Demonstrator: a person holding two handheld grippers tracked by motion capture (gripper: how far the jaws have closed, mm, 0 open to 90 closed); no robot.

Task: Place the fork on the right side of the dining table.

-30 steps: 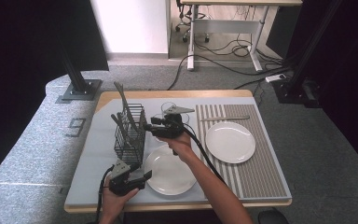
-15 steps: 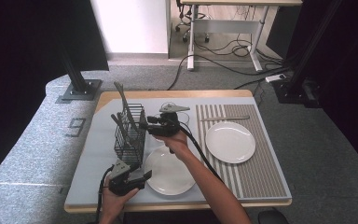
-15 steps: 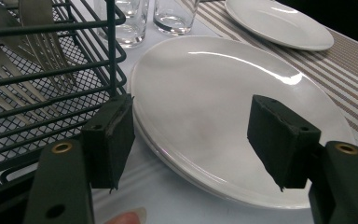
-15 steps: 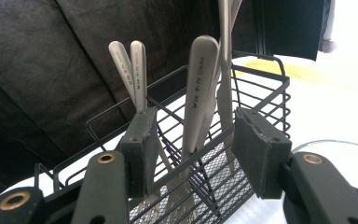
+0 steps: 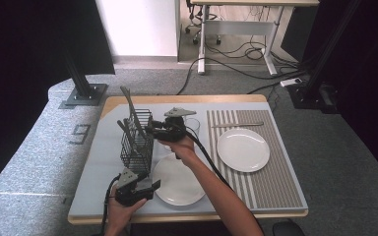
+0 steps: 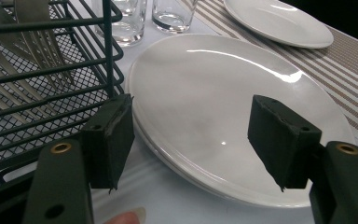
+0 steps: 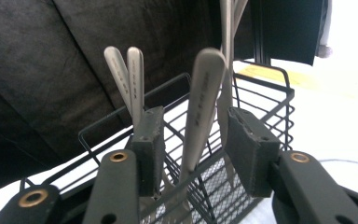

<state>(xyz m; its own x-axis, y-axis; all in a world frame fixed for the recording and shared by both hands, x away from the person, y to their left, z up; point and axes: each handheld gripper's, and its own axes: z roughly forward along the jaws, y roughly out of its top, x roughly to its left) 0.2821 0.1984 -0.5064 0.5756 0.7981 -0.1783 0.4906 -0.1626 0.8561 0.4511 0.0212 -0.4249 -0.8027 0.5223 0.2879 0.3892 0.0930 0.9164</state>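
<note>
High view: right gripper (image 5: 151, 131) at the wire basket (image 5: 137, 142) rim, left gripper (image 5: 147, 186) beside the near plate (image 5: 177, 179).

Left gripper view: jaws spread, empty, over the plate (image 6: 223, 107).

Right gripper view: jaws apart around an upright cutlery handle (image 7: 204, 107) in the basket (image 7: 256, 100), not clamped.

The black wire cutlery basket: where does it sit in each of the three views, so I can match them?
High view: the cutlery basket stands left of centre, beside the near plate.
Left gripper view: its mesh wall fills the upper left.
Right gripper view: centre, behind the open jaws.
Shared landmark: the cutlery handles standing in it.
</note>
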